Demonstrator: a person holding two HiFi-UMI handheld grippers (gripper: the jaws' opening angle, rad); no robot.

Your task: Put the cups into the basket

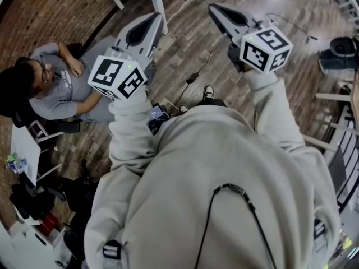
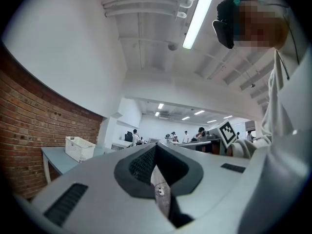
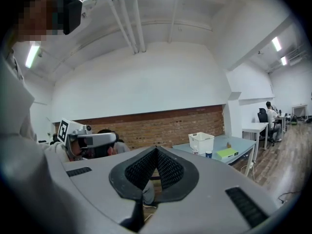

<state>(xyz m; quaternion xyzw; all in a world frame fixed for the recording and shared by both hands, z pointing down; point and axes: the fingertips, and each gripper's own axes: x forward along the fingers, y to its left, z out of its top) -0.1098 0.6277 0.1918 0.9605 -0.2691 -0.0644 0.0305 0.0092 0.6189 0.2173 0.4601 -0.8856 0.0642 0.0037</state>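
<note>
Both grippers are held up in the air in front of the person's chest, far from the table. In the head view my left gripper (image 1: 159, 17) and my right gripper (image 1: 212, 7) point away over the wooden floor, each shut with nothing between the jaws. In the right gripper view a white basket (image 3: 201, 143) stands on a light blue table (image 3: 239, 145), with a small dark cup (image 3: 208, 154) beside it. The left gripper view shows the same basket (image 2: 79, 148) far off at the left. Its jaws (image 2: 155, 145) meet at the tip.
A person in grey sits on a chair (image 1: 56, 86) at the left. Cables (image 1: 193, 77) lie on the floor ahead. A yellow-green box (image 3: 226, 153) lies on the table near the basket. Other desks and people stand far back in the room (image 2: 185, 136).
</note>
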